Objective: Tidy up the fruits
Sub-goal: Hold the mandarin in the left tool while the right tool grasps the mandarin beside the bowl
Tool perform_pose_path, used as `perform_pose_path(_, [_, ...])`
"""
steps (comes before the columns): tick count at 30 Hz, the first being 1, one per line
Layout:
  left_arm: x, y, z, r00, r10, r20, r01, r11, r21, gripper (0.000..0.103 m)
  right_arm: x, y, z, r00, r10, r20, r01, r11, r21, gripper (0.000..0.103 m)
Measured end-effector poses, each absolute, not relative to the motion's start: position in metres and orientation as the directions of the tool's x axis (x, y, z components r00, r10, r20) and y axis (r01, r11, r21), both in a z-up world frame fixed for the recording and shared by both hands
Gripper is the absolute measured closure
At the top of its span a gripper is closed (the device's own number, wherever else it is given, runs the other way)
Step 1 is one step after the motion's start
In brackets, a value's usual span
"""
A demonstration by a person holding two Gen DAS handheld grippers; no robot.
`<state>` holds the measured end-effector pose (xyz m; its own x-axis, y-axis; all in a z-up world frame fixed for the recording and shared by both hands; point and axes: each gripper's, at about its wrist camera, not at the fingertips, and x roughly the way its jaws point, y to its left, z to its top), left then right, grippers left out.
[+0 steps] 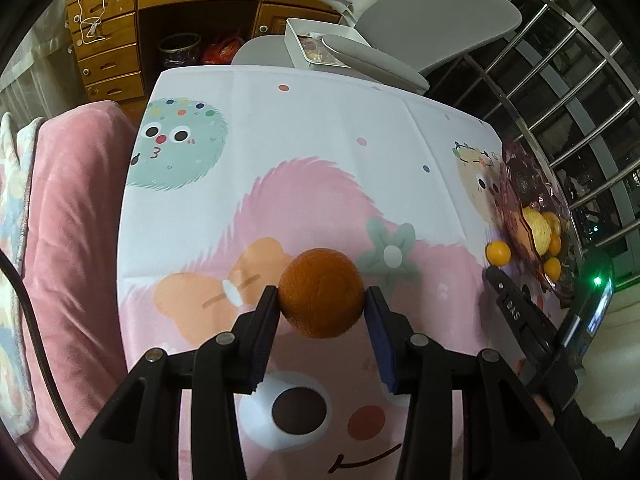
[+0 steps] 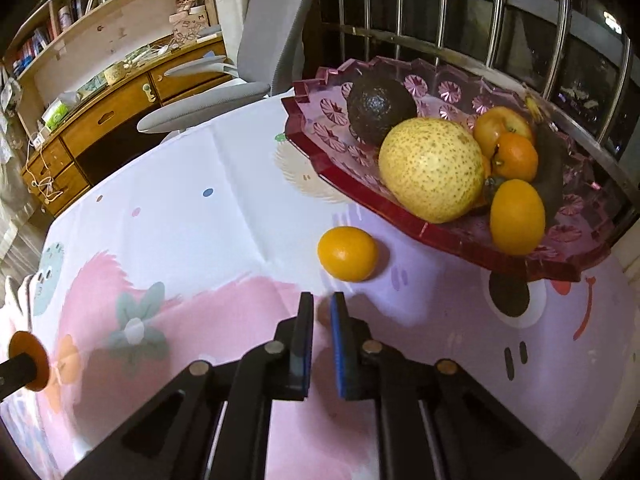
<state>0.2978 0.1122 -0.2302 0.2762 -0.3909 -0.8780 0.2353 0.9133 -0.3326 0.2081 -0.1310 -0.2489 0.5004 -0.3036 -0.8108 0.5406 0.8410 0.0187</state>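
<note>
Left gripper (image 1: 321, 300): your fingers clamp the orange (image 1: 321, 293); carry it level to the bowl (image 2: 360, 184).
Right gripper (image 2: 322, 312): fingers clenched, empty; keep clear.

A: Left gripper (image 1: 321, 300)?
B: Angled steeply downward, both black fingers (image 1: 262, 332) forward, pads pressed on the two sides of an orange (image 1: 321, 293), lifted off the surface.

A: Right gripper (image 2: 321, 312)?
B: Also pitched down, jaws drawn nearly together, a narrow slit between the blue-edged pads (image 2: 340, 344). Nothing between them.
</note>
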Motion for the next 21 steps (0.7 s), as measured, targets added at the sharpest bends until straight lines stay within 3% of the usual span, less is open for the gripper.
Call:
perform_pose_path(17, [0.283, 0.113, -0.233, 0.264, -0.393, -0.881, 0.26, 0.908, -0.328, 0.061, 0.23, -0.151, -0.257, 0.519, -0.303, -0.799, 0.522, 0.853, 0.015, 0.091])
perform_pose_path(19, [0.281, 0.111, -0.233, 0.269, -0.383, -0.883, 0.245, 0.914, -0.322, 0.061, 0.232, -0.152, -0.257, 0.53, -0.299, -0.793, 0.509, 0.861, 0.015, 0.07])
perform_pose_path(21, [0.28, 0.11, -0.234, 0.271, -0.377, -0.886, 0.231, 0.919, -0.32, 0.061, 0.235, -0.153, -0.257, 0.531, -0.31, -0.788, 0.512, 0.859, 0.007, 0.056])
